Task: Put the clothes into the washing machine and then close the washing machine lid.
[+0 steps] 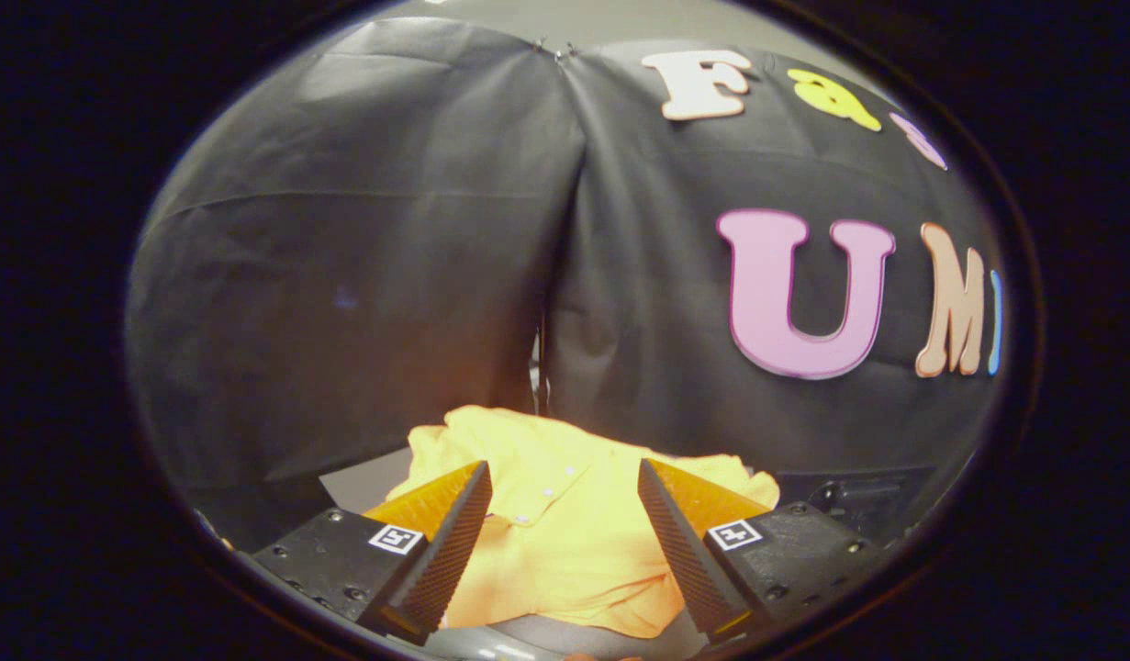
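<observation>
A crumpled yellow-orange shirt [546, 514] with small buttons lies on a grey surface [367, 477], just ahead of and between my fingers. My gripper [565, 468] is open, its two fingertips spread wide on either side of the cloth, and nothing is pressed between them. Whether the tips touch the fabric is hard to tell. The lower part of the shirt runs down under the fingers.
The black cloth wall [344, 275] of the booth hangs close behind the shirt, with a seam running down its middle. A dark object [858, 496] sits beyond the right finger, against the wall.
</observation>
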Demonstrator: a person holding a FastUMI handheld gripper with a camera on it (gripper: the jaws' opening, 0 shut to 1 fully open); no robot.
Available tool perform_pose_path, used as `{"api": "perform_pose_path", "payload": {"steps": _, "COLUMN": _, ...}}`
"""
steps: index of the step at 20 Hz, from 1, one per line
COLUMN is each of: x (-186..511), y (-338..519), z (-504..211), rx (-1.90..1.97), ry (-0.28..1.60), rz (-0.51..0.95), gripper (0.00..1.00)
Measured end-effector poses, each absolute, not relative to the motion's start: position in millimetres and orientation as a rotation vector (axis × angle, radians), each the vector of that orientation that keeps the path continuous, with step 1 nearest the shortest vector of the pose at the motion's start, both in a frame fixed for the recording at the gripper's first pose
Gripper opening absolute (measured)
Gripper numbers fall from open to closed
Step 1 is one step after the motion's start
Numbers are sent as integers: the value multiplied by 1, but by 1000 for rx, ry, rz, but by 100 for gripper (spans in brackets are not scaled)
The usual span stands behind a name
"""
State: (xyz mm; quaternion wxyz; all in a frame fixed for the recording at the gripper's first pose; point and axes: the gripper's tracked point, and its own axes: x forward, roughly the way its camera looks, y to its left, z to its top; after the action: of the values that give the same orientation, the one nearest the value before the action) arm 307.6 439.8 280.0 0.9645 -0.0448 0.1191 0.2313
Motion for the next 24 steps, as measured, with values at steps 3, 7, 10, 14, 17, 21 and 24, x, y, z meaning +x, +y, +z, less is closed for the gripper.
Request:
{"api": "perform_pose_path", "payload": {"steps": 3, "x": 319, "y": 443, "z": 261, "rx": -102, "ry": 325, "rz": 456, "gripper": 97}}
{"api": "perform_pose_path", "payload": {"steps": 7, "x": 331, "y": 442, "z": 221, "rx": -147, "ry": 478, "rz": 429, "gripper": 98}}
{"api": "perform_pose_path", "payload": {"steps": 10, "x": 331, "y": 440, "z": 200, "rx": -138, "ry": 561, "rz": 430, "gripper": 98}}
{"api": "perform_pose_path", "payload": {"steps": 14, "x": 333, "y": 435, "z": 195, "rx": -93, "ry": 594, "rz": 414, "gripper": 89}}
{"api": "perform_pose_path", "payload": {"steps": 17, "x": 329, "y": 440, "z": 196, "rx": -139, "ry": 574, "rz": 441, "gripper": 65}}
{"api": "perform_pose_path", "payload": {"steps": 21, "x": 327, "y": 453, "z": 196, "rx": -158, "ry": 553, "rz": 475, "gripper": 13}}
{"api": "perform_pose_path", "payload": {"steps": 24, "x": 325, "y": 450, "z": 196, "rx": -168, "ry": 545, "rz": 484, "gripper": 1}}
